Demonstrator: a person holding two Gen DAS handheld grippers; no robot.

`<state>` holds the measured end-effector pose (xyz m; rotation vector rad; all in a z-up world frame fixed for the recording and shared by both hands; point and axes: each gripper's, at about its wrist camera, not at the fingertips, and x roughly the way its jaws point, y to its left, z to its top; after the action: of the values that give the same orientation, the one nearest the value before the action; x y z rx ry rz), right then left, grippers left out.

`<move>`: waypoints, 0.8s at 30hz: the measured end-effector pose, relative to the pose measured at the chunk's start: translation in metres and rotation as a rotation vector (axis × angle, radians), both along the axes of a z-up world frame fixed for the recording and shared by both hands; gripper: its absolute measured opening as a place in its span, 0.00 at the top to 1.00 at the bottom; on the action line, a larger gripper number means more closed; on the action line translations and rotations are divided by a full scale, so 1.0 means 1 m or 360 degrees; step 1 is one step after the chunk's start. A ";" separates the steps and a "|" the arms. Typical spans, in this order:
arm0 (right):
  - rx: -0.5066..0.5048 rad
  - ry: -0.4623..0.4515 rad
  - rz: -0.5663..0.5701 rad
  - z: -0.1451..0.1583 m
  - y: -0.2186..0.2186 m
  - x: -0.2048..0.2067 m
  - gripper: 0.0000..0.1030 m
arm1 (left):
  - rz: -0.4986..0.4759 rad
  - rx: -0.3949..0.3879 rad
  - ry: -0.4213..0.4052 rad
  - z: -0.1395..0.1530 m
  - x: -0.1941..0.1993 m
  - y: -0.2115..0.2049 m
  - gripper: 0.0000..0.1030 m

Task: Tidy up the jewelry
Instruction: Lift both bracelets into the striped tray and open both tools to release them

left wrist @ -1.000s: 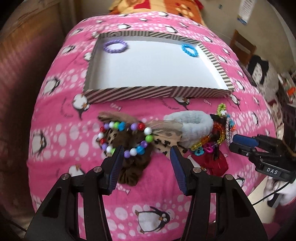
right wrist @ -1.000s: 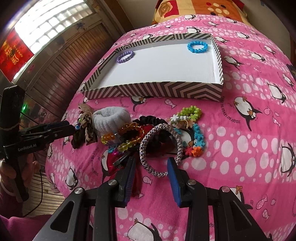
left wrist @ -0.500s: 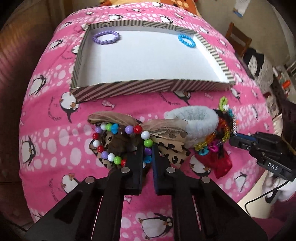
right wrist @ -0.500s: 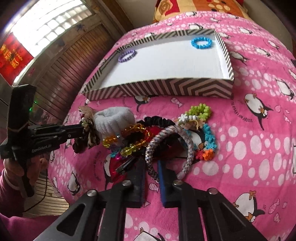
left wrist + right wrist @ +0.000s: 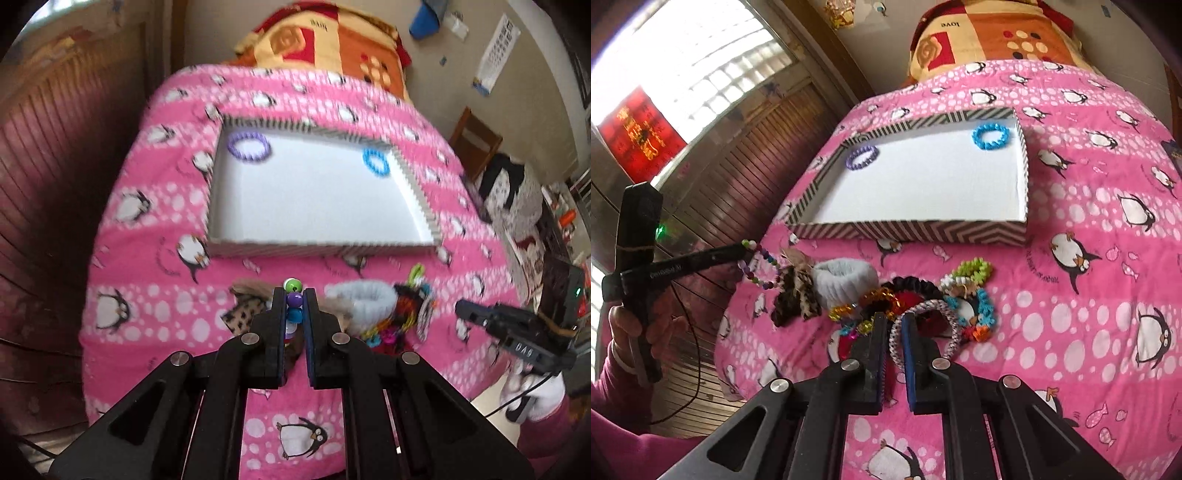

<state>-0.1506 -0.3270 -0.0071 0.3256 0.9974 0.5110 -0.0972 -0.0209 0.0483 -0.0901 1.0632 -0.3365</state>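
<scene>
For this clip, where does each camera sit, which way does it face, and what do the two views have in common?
Left wrist: on the left gripper, facing forward over the pink bedspread toward the striped tray; its fingers pinch a multicolored bead bracelet; the right gripper shows at right.
Right wrist: on the right gripper, facing the same tray; it grips a braided bangle; the person's left hand shows.
Shared: tray, purple bracelet, blue bracelet, white scrunchie.

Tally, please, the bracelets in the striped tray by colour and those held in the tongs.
Purple bracelet, in tray: 1
Blue bracelet, in tray: 1
Beaded bracelet, in left tongs: 1
Braided bracelet, in right tongs: 1
Total: 4
</scene>
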 end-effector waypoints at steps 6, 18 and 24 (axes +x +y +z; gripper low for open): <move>-0.0025 -0.0049 0.0022 0.010 0.000 0.002 0.93 | 0.0057 -0.0019 -0.0126 0.030 0.003 0.006 0.93; -0.0012 0.0202 0.0043 -0.035 0.006 0.012 0.72 | 0.0072 -0.0035 -0.0107 0.028 0.005 0.003 0.93; -0.0009 0.0238 0.0100 -0.053 0.021 0.017 0.72 | 0.0074 -0.0041 -0.0063 0.020 0.006 0.002 0.93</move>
<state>-0.1336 -0.3056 -0.0598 0.3317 1.1564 0.5466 -0.0910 -0.0191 0.0680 -0.1302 1.0160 -0.3090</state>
